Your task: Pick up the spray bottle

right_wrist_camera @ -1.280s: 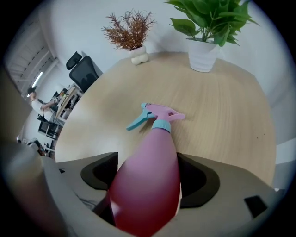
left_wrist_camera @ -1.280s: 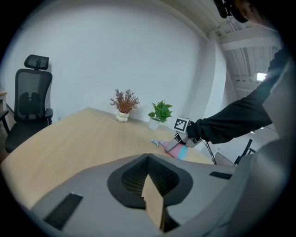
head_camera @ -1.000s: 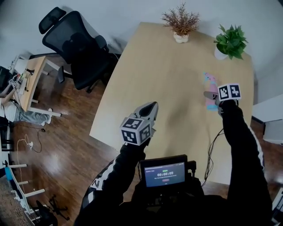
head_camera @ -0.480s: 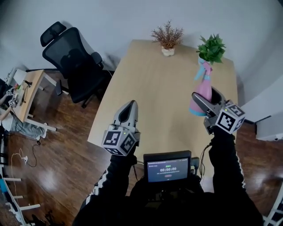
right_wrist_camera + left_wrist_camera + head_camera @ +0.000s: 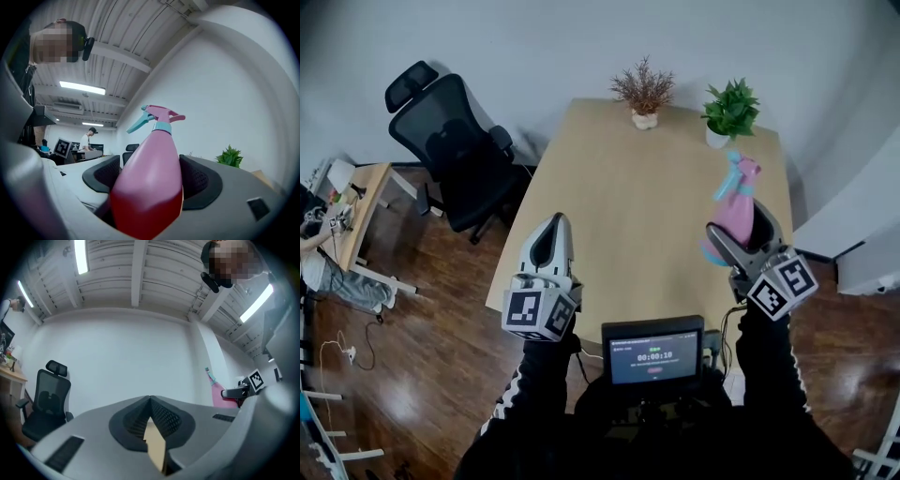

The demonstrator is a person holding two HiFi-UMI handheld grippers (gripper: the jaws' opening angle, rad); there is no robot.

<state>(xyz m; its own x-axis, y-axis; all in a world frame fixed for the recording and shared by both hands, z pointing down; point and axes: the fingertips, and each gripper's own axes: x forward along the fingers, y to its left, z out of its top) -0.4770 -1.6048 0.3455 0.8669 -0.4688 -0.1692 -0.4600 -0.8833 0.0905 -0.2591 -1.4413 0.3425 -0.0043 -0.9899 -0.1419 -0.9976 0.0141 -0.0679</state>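
Holding pink spray bottle [image 5: 152,178] clamped in right gripper [image 5: 739,232], above wooden table [image 5: 628,206]; pickup seemingly done. Left gripper [image 5: 553,223] closed, empty. Next: firm squeeze, no tilting.

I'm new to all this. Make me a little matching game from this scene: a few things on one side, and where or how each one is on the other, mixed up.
Things:
1. spray bottle
2. left claw
3. green plant
4. office chair

States:
A. shut, holding nothing
B. standing off the table, to its left
C. gripped in the right claw
D. on the table's far edge

Pairs: 1-C; 2-A; 3-D; 4-B
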